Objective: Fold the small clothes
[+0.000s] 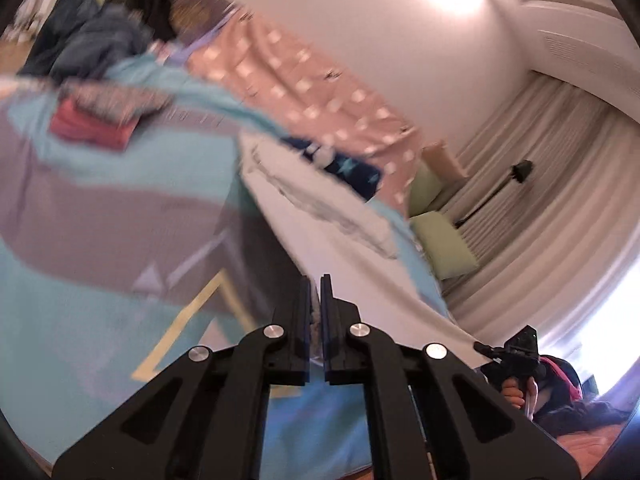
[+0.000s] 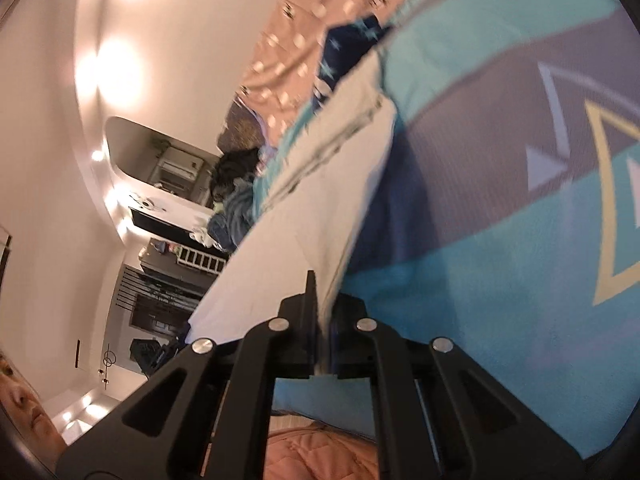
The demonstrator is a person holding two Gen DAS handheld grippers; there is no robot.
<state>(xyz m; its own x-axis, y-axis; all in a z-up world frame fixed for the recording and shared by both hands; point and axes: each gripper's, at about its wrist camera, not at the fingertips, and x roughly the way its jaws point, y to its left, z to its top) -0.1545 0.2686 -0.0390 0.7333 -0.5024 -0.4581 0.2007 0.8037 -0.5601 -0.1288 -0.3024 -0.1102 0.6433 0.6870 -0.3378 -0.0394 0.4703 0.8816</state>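
Observation:
A small white garment (image 1: pixel 328 240) with a grey print hangs stretched in the air above a turquoise and grey bedspread (image 1: pixel 100 200). My left gripper (image 1: pixel 316 280) is shut on one edge of the white garment. My right gripper (image 2: pixel 320 280) is shut on another edge of the same garment (image 2: pixel 304 216); its right finger is hidden by the cloth. The right gripper also shows in the left wrist view (image 1: pixel 516 354), at the garment's far corner. Both views are tilted and blurred.
A folded red piece (image 1: pixel 90 128) lies on the bedspread. A dark blue star-print cloth (image 1: pixel 340 164) and a pink dotted blanket (image 1: pixel 320 92) lie behind. A pile of dark clothes (image 1: pixel 100 28) sits at the far end. Green pillows (image 1: pixel 444 248) are near the curtains.

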